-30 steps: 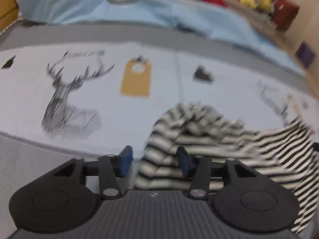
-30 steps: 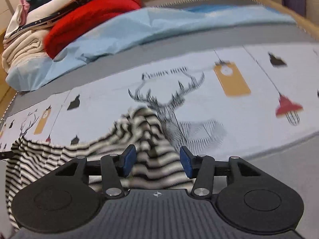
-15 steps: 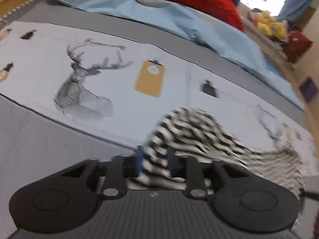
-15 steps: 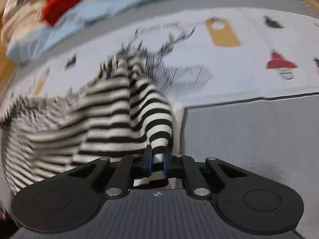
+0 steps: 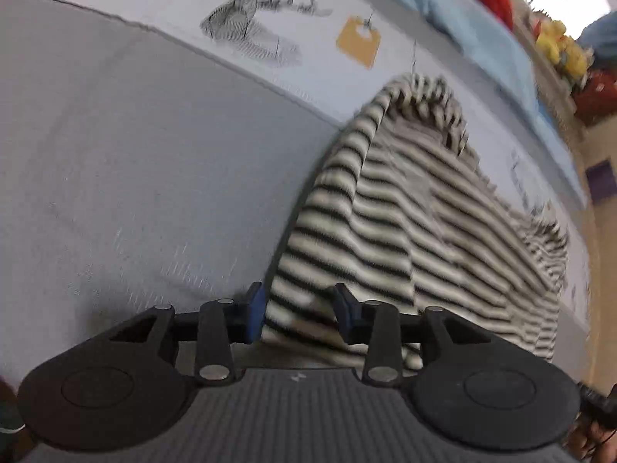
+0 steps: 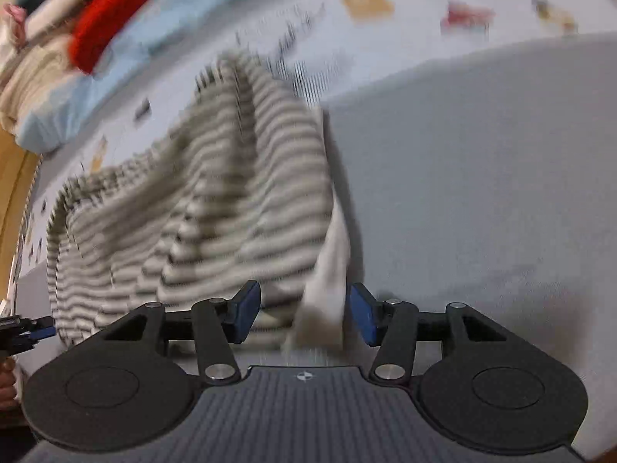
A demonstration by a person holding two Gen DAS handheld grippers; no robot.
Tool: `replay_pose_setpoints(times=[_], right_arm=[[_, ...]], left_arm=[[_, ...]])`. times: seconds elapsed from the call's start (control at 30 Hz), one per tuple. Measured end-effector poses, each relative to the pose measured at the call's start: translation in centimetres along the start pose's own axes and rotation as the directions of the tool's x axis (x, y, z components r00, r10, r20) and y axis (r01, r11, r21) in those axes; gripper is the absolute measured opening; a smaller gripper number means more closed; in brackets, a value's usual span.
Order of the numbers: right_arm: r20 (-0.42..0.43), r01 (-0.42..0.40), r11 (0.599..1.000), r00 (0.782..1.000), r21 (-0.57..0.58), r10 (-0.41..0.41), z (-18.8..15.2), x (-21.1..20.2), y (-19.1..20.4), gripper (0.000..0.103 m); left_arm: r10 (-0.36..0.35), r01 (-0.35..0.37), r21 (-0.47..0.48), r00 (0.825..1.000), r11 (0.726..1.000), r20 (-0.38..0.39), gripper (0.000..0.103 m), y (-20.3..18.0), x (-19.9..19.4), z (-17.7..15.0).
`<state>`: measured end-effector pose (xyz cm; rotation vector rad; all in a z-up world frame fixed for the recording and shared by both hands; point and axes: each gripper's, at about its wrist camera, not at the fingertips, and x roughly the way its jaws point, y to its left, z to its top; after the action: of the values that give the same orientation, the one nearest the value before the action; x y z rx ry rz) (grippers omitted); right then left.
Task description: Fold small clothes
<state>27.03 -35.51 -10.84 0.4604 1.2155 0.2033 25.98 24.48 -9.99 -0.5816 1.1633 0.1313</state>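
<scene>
Both grippers' jaws are opening to release the striped garment's near edge: left gripper [image 5: 297, 314] and right gripper [image 6: 304, 312] straddle the cloth [image 5: 405, 208] unclamped on the grey bed cover [image 5: 135, 154].

So the striped garment [image 5: 416, 212] lies spread across the bed [image 5: 135, 173], its far end reaching onto the printed sheet [image 5: 308, 11] behind it. Its near edge sits between the fingers of both the left gripper [image 5: 297, 314] and the right gripper [image 6: 304, 314]. A pile of clothes [image 6: 100, 27] sits at the back, behind the sheet.
</scene>
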Motion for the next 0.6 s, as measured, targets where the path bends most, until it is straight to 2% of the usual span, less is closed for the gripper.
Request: replay_pose_setpoints(times=[0.07, 0.2, 0.3, 0.33, 0.37, 0.4, 0.43, 0.5, 0.57, 0.6], right_arm=[[0.01, 0.007, 1.0, 1.0, -0.023, -0.007, -0.2, 0.5, 0.4, 0.054], [-0.029, 0.048, 0.999, 0.998, 0.004, -0.048, -0.7, 1.9, 0.2, 0.054], [-0.039, 0.038, 0.998, 0.999, 0.045, -0.036, -0.7, 2.3, -0.3, 0.053], [-0.043, 0.033, 0.999, 0.999, 0.042, -0.031, -0.8, 2.4, -0.3, 0.05], [-0.043, 0.024, 0.999, 0.999, 0.029, -0.023, -0.8, 2.3, -0.1, 0.036], [-0.037, 0.013, 1.0, 0.999, 0.014, -0.012, -0.8, 2.2, 0.2, 0.021], [-0.017, 0.005, 1.0, 1.0, -0.001, -0.005, -0.7, 1.7, 0.5, 0.012], [0.057, -0.037, 0.999, 0.998, 0.012, 0.036, -0.2, -0.4, 0.4, 0.01], [0.155, -0.13, 0.989, 0.981, 0.076, 0.117, 0.3, -3.1, -0.6, 0.009], [0.19, -0.156, 0.984, 0.972, 0.089, 0.137, 0.4, -4.3, -0.9, 0.008]], left_arm=[[-0.008, 0.008, -0.01, 1.0, 1.0, 0.003, 0.058, 0.3, 0.3, 0.1], [-0.032, 0.026, -0.066, 0.996, 0.997, -0.081, 0.058, 0.8, 2.2, 0.0], [-0.025, 0.023, -0.023, 0.994, 0.999, -0.107, 0.056, 0.3, 3.1, -0.1], [-0.019, 0.019, 0.001, 0.994, 1.0, -0.104, 0.04, 0.1, 3.2, -0.1], [-0.023, 0.025, 0.021, 0.995, 0.999, -0.096, 0.008, -0.1, 3.0, -0.1], [-0.038, 0.04, 0.026, 0.996, 0.999, -0.086, 0.006, -0.1, 2.7, 0.0], [-0.051, 0.053, 0.021, 0.997, 0.998, -0.059, 0.006, -0.1, 2.1, 0.1], [-0.09, 0.09, 0.01, 0.995, 0.996, 0.029, 0.005, 0.2, -0.1, 0.1], [-0.147, 0.148, 0.005, 0.983, 0.989, 0.109, 0.005, 0.6, -2.5, -0.1], [-0.145, 0.143, 0.024, 0.981, 0.989, 0.132, 0.005, 0.7, -3.4, -0.4]])
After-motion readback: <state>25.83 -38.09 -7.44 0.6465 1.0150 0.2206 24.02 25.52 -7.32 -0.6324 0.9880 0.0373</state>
